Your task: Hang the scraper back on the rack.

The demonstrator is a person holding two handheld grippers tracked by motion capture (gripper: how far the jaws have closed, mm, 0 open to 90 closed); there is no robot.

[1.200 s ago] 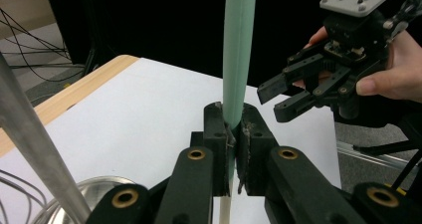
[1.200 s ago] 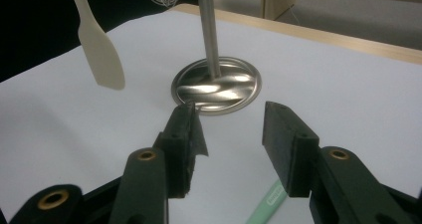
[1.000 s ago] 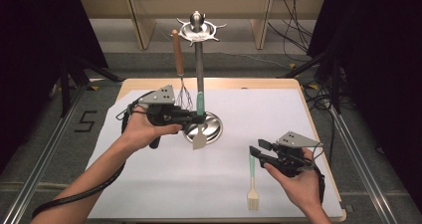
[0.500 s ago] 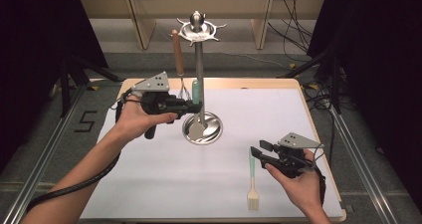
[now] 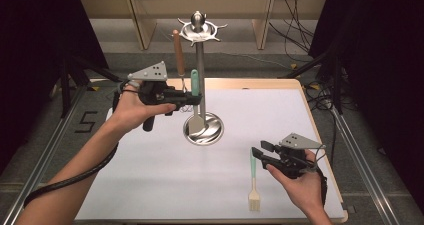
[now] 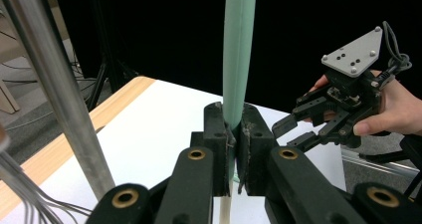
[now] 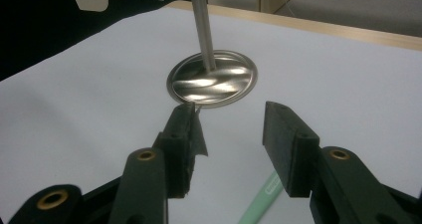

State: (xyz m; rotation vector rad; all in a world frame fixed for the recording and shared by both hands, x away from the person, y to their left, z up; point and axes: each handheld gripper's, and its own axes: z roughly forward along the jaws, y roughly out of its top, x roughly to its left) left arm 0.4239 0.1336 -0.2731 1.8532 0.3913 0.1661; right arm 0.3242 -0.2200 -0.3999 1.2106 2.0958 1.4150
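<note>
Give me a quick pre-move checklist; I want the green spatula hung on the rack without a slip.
1. Left gripper shut on spatula handle: ok.
2. Spatula upright beside the rack pole: ok.
3. Handle top level with a hook on the rack crown: not ok, it sits lower.
4. Hanging hole in handle: cannot tell.
5. Right gripper open, apart from the rack base: ok.
6. Brush lying flat on the table: ok.

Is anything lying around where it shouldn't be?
One thing: a green-handled brush lies flat on the table, while the whisk hangs on the stand. The left gripper holds a green spatula upright beside the pole.
</note>
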